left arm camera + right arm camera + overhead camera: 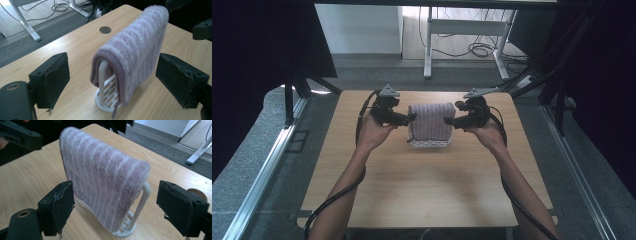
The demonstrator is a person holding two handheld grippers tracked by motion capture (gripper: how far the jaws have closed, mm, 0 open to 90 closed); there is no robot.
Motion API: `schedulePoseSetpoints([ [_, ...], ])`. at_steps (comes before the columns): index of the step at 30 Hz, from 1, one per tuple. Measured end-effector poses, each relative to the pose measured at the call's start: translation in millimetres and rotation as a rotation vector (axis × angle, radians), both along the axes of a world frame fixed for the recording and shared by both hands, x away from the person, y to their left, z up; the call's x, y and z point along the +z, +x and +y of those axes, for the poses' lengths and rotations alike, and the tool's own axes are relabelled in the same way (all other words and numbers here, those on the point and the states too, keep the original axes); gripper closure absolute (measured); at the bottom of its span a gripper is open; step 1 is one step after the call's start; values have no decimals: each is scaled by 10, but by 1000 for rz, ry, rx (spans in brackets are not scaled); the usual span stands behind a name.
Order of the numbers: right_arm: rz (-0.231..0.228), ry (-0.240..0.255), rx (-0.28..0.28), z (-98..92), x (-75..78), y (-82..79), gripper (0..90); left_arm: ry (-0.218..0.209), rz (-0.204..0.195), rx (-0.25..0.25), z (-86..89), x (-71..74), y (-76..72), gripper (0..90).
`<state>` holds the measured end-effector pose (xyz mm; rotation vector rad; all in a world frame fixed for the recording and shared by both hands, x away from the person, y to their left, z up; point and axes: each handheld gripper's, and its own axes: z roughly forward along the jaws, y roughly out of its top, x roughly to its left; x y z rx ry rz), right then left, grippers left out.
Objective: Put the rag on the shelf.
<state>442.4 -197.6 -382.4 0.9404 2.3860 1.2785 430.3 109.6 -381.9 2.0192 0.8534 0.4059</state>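
- Flanking the cloth from either end, the left gripper (411,118) and the right gripper (447,120) both stand with jaws spread wide and nothing between the pads
- In the left gripper view, the lilac striped fluffy towel (136,52) hangs folded over a white plastic rack with a slotted base (108,96), its near edge between that gripper's two jaws but touching neither
- In the right gripper view the towel's other end sits likewise in the open gap, with the rack's white hoop showing just beside it
- Rack and towel stand near the middle of the far half of the pale wooden table (427,190)
- Judging from this, the step is a two-ended pinch: each gripper probably needs to catch cloth alone, high near the fold, since clamping the hoop too would drag the light rack along
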Motion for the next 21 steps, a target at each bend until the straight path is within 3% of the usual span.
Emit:
schedulePoseSetpoints([
  [5,9,-10,9,-11,-77,-93,140,-16,-11,-4,33,-48,-136,116],
  [11,8,-25,24,-7,-164,-224,136,5,-25,-11,39,-121,-297,118],
  [21,19,-47,44,-9,-374,-430,135,3,-14,-27,-22,-410,-523,123],
])
